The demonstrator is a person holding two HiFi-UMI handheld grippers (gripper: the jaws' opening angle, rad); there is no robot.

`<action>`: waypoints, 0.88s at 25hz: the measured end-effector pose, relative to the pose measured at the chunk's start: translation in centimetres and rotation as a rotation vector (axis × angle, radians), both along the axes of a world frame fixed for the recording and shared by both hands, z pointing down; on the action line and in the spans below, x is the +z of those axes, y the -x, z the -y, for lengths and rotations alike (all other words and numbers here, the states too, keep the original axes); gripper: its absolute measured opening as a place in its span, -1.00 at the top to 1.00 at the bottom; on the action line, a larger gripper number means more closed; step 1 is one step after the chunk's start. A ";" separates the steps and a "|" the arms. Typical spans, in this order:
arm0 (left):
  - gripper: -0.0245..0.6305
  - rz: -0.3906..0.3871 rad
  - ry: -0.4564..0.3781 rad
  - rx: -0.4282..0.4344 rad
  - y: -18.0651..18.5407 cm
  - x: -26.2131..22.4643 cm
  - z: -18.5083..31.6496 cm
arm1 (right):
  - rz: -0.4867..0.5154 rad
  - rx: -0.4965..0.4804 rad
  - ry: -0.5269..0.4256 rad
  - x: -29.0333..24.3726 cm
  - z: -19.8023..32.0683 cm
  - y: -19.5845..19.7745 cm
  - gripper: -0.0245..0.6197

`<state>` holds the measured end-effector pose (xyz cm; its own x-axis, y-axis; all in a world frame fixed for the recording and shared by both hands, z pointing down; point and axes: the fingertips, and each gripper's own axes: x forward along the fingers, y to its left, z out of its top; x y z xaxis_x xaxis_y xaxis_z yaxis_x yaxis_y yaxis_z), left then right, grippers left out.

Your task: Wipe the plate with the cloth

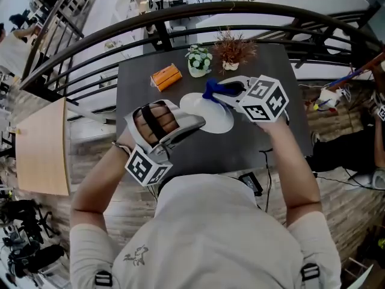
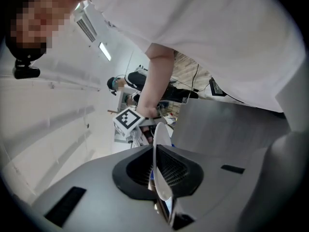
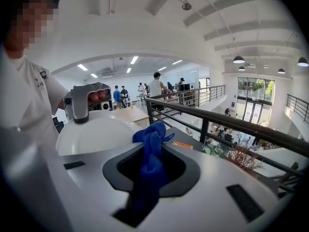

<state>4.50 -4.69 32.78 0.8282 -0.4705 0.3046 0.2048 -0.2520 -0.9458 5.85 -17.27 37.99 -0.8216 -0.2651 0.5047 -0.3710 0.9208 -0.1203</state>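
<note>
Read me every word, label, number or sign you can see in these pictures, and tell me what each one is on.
No readable words or numbers anywhere.
Marker cubes: black-and-white square patterns only, no letters.
Orange box: print, if any, too small to read.
Shirt emblem: a small drawing, no legible letters.

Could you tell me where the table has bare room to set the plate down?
The table's right side, past the right gripper, is bare, as is the near strip below the plate. The far edge is crowded: orange box, flower pot, dried plant.
</note>
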 end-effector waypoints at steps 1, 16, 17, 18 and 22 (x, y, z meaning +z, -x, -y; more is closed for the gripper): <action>0.87 0.005 -0.004 0.015 -0.3 0.0 -0.3 | -0.008 -0.014 0.002 -0.1 0.1 0.5 0.70; 0.87 0.051 0.004 -0.015 -0.8 0.9 0.6 | 0.192 -0.187 0.044 -7.1 -5.7 5.5 0.70; 0.87 0.053 0.003 -0.035 -0.3 0.9 1.1 | 0.219 -0.178 0.062 -7.4 -5.9 5.2 0.70; 0.87 0.056 0.003 -0.058 0.3 0.8 1.7 | 0.243 -0.165 0.078 -7.6 -6.0 4.8 0.70; 0.87 0.055 -0.002 -0.116 2.2 0.5 3.1 | 0.278 -0.111 0.116 -6.9 -6.3 2.8 0.70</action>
<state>2.31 -7.77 33.29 0.7504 -0.5626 0.3470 0.2260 -0.2749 -0.9345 3.04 -10.98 31.05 -0.9529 -0.1202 0.2785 -0.2076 0.9279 -0.3098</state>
